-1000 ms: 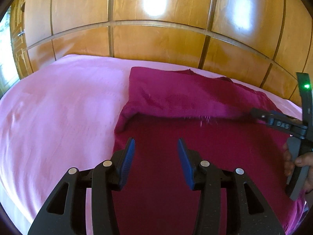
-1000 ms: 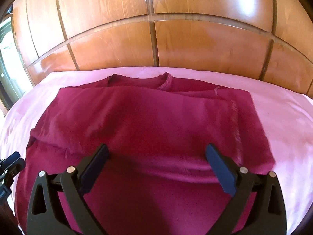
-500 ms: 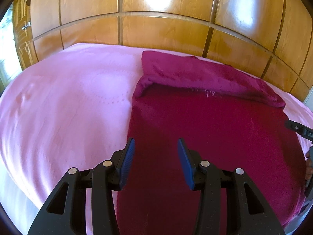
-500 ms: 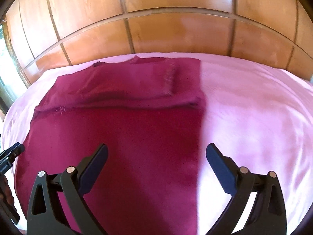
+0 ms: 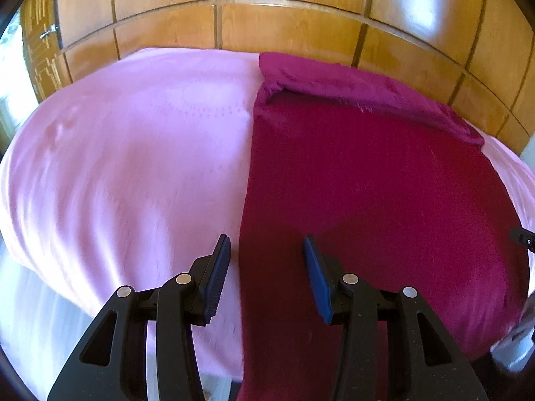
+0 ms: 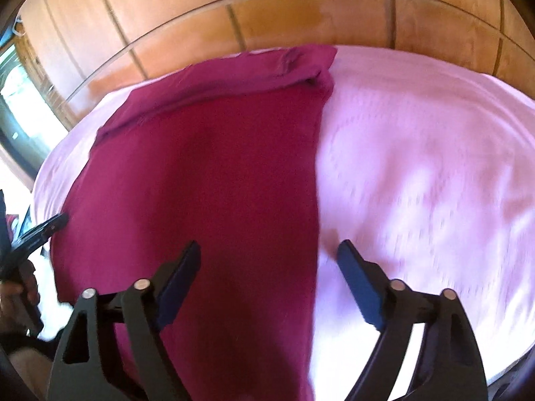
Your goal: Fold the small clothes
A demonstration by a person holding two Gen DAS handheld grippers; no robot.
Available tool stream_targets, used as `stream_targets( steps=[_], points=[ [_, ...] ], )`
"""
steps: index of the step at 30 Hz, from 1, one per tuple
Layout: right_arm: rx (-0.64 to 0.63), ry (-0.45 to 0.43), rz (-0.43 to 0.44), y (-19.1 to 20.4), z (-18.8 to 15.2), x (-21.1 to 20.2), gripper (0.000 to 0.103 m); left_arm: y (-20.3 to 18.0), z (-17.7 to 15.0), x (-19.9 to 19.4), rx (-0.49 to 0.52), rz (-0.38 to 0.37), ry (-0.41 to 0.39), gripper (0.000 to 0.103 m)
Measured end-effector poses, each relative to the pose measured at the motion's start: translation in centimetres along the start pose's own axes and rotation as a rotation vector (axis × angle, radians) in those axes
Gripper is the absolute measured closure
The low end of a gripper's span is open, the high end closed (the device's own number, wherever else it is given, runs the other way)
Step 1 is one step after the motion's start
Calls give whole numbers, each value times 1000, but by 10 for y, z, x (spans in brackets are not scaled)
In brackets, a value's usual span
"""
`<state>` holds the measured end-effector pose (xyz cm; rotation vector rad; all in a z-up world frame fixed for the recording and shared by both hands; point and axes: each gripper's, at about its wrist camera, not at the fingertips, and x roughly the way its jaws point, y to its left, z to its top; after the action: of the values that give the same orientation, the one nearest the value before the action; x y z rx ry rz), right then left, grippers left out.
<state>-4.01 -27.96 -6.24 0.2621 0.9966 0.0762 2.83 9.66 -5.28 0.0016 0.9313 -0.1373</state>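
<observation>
Risks first: the maroon garment (image 5: 367,183) is hanging over the near edge of the pink bed sheet (image 5: 133,167), so a grab at only one layer, or at sheet plus cloth, would likely be dragging the sheet or skewing the fold. If the two sides are not lifting evenly, the far folded band (image 5: 351,83) could be coming undone. Both views are blurring, so edge alignment is hard to judge.

Fingers: the left gripper (image 5: 265,267) is hovering with a moderate gap, straddling the garment's left edge, gripping nothing as far as I can tell. The right gripper (image 6: 269,274) is still wide but closing, straddling the right edge (image 6: 316,234), pads not pressing on cloth.

The garment is lying flat mid-bed, its far end folded toward the wooden headboard (image 5: 267,16).
</observation>
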Motion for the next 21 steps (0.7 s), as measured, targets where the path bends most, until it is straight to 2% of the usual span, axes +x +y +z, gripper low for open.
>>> stream_targets(
  steps=[6,10,11,13,14,16,18,21],
  points=[
    [-13,95,32,1,-31,-18,35,8,-29,-21,46,-80,70,59],
    [1,166,54,0,-48,-19,41,10,-53,-20,81,-188,180,59],
    [0,183,58,1,-51,-18,41,10,-59,-17,89,-216,207,69],
    [-16,212,60,2,-55,-16,43,8,-64,-15,105,-232,229,80],
    [-26,223,57,3,-55,-16,47,7,-65,-16,111,-249,223,89],
    [-40,243,62,5,-55,-15,61,7,-63,-20,109,-280,214,95],
    [-42,254,73,6,-55,-15,88,11,-59,-24,91,-324,207,96],
    [-18,226,129,6,-45,-21,93,25,-48,-33,14,-423,194,97]
  ],
)
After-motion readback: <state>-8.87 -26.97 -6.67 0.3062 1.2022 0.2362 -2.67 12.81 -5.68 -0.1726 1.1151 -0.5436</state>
